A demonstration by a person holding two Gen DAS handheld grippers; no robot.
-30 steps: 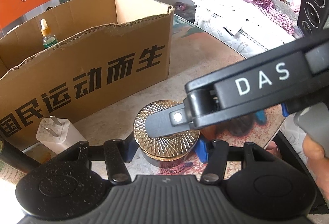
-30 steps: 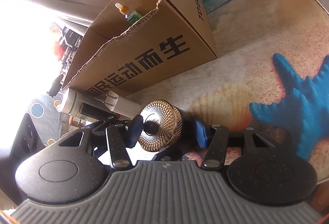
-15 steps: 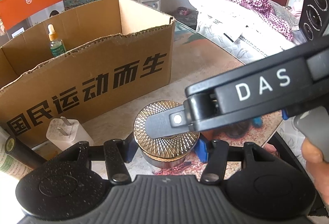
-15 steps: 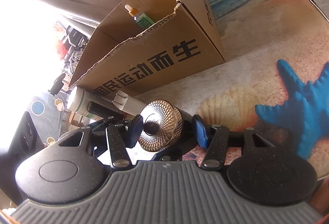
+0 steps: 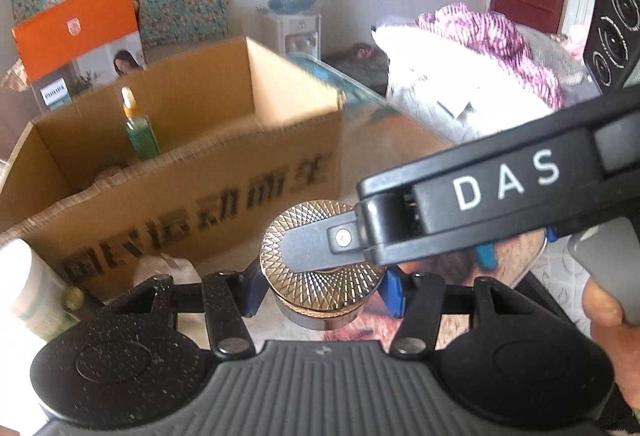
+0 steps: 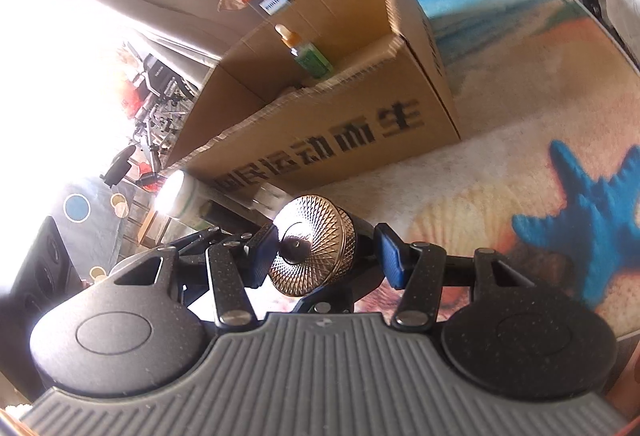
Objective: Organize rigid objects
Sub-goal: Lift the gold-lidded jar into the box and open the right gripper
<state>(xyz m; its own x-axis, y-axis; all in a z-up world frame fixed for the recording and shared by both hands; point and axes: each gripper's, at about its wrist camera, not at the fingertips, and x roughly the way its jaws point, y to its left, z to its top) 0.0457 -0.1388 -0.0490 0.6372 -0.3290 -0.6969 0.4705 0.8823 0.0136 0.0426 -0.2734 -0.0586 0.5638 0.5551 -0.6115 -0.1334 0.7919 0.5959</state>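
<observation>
At upper left the open brown cardboard box already holds a green dropper bottle, while at lower centre the left gripper and right gripper, both half-open, jointly clamp the gold-lidded round jar, probably for steadiness.

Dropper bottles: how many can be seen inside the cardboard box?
1. The green dropper bottle stands upright near the back wall of the cardboard box. The front wall hides the box floor, so more may be there.
</observation>
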